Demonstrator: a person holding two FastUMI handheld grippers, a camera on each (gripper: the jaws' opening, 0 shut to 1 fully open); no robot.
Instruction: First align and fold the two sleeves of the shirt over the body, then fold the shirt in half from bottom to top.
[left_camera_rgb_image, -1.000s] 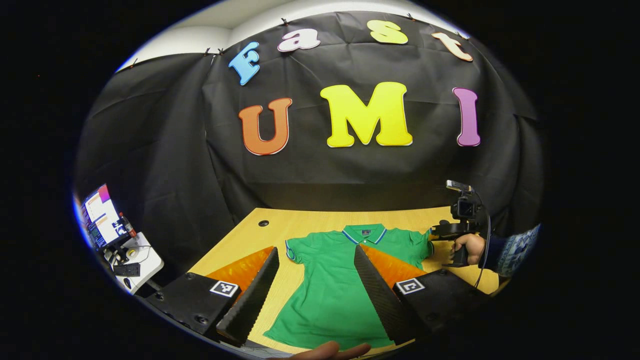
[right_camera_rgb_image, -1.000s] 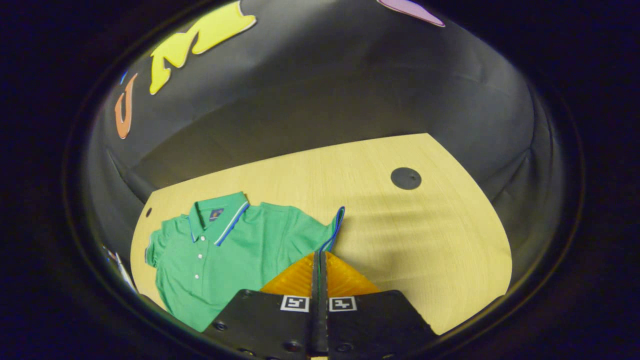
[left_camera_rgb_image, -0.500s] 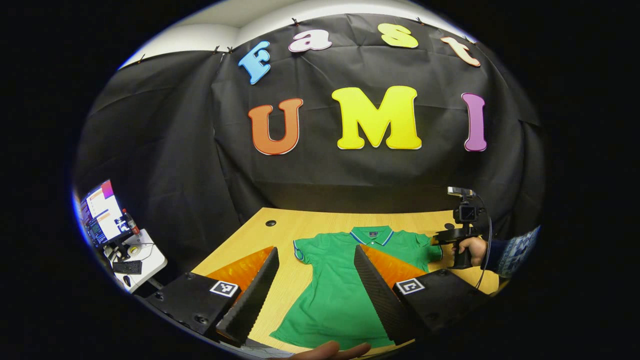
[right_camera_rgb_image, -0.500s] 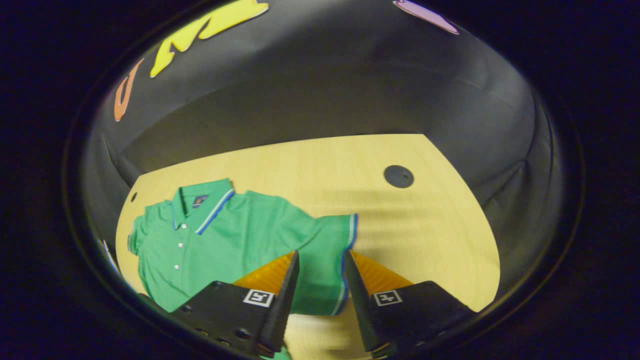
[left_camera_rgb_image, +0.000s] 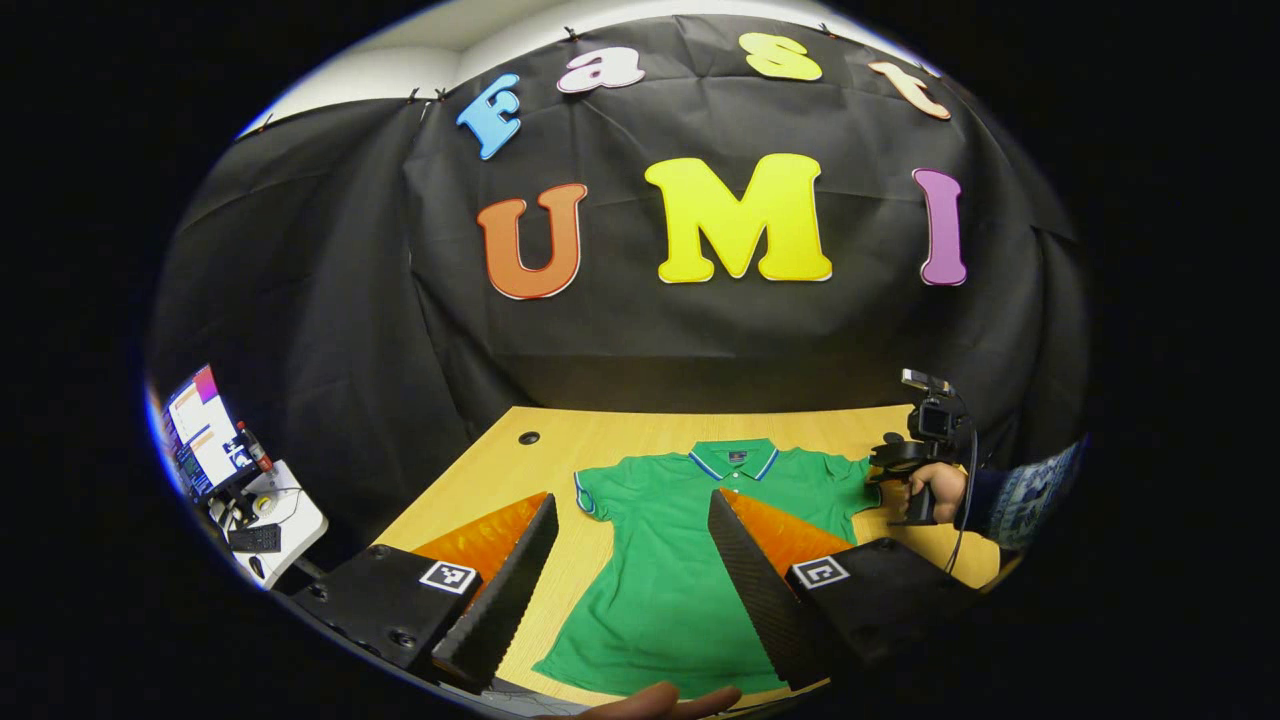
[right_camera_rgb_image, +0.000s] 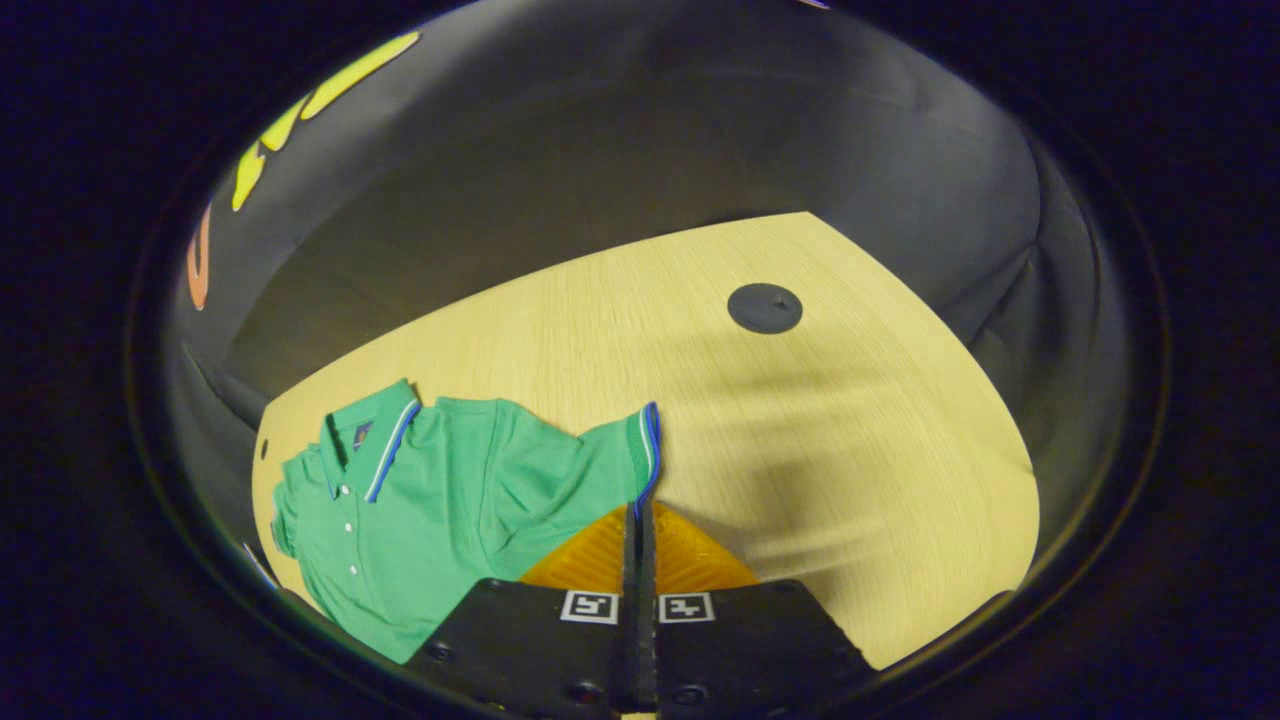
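In the left gripper view, the left gripper (left_camera_rgb_image: 630, 560) hangs above the near end of the wooden surface (left_camera_rgb_image: 480, 480) with its fingers (left_camera_rgb_image: 505, 590) spread wide apart, holding and touching nothing. Between and beyond them lies the green shirt (left_camera_rgb_image: 680, 570), flat on the surface with its collar (left_camera_rgb_image: 735, 460) at the far end and its hem toward the camera. One short sleeve (left_camera_rgb_image: 592, 492) lies spread out to the side of the body. At the other shoulder of the shirt, the right gripper (left_camera_rgb_image: 900, 462) is held by a hand (left_camera_rgb_image: 935, 490) in a patterned sleeve (left_camera_rgb_image: 1030, 495), right at the edge of the shirt's other sleeve. A fingertip of another hand (left_camera_rgb_image: 650, 700) shows just below the shirt's hem. Well off to the side of the shirt, past the surface's edge, stands a small white table with a monitor (left_camera_rgb_image: 200, 430).

In the right gripper view, the right gripper (right_camera_rgb_image: 640, 520) has its fingers (right_camera_rgb_image: 633, 560) pressed together, and the blue-trimmed cuff of the shirt's sleeve (right_camera_rgb_image: 640, 450) rises from their tips, so they are clamped on that cuff. The rest of the shirt (right_camera_rgb_image: 420, 520) lies beside the gripper on the surface (right_camera_rgb_image: 850, 480), collar (right_camera_rgb_image: 375, 440) away from the camera. A dark round cap (right_camera_rgb_image: 765, 307) sits in the surface well beyond the shirt.
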